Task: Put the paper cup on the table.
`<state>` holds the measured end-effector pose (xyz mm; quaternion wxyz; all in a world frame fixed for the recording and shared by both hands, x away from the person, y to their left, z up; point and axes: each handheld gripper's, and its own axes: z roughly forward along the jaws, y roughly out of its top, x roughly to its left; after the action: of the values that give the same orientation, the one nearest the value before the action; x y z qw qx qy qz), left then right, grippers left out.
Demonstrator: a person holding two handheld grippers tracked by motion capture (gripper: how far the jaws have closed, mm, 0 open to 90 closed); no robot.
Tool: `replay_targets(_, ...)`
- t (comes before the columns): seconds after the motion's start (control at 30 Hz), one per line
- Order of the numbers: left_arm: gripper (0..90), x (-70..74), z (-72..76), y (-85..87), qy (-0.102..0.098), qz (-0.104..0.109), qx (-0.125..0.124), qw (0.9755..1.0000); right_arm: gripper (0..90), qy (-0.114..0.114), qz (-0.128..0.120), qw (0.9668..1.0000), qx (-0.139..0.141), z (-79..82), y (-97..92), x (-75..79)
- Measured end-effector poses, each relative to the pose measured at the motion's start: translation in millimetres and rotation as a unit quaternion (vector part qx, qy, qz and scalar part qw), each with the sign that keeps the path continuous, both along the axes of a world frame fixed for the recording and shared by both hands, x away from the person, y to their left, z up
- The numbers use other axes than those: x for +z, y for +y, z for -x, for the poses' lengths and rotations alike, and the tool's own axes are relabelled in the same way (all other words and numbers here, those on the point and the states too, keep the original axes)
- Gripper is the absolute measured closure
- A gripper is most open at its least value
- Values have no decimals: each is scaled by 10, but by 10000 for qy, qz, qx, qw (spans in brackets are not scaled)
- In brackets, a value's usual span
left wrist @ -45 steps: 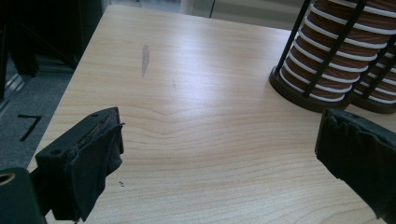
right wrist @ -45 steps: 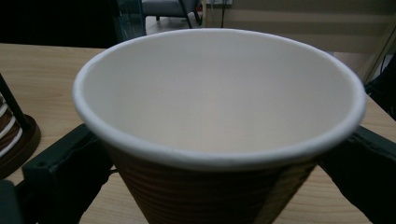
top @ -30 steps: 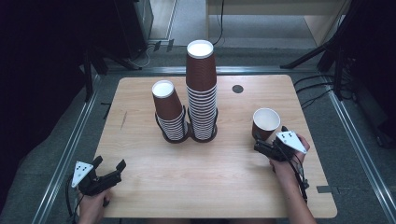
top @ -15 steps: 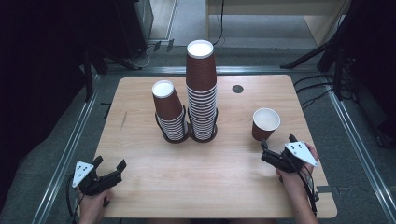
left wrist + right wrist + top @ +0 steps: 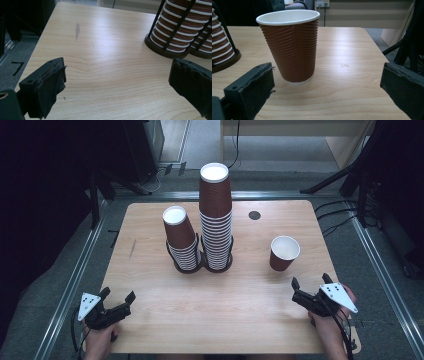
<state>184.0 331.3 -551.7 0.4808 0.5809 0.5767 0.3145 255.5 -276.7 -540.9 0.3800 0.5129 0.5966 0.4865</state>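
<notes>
We look down from above the near table edge. Our gripper cameras sit low, facing forward; both share the cup stacks at frame edges.

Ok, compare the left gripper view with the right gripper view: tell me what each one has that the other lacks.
Left gripper view alone: a grey streak on the wood, and a strip of floor beside the table's edge. Right gripper view alone: the single brown cup, standing upright and open end up, apart from the jaws. Both share the wooden table, part of a black cup holder's base with stacked cups in it, and a pair of wide-open black jaws.
</notes>
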Motion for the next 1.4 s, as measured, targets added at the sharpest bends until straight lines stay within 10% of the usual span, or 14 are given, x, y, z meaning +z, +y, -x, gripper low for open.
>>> replay_targets(1.4, 15, -1, 1, -7, 7, -24, 22, 10000, 0, 85, -65, 9991, -403, 562, -727, -57)
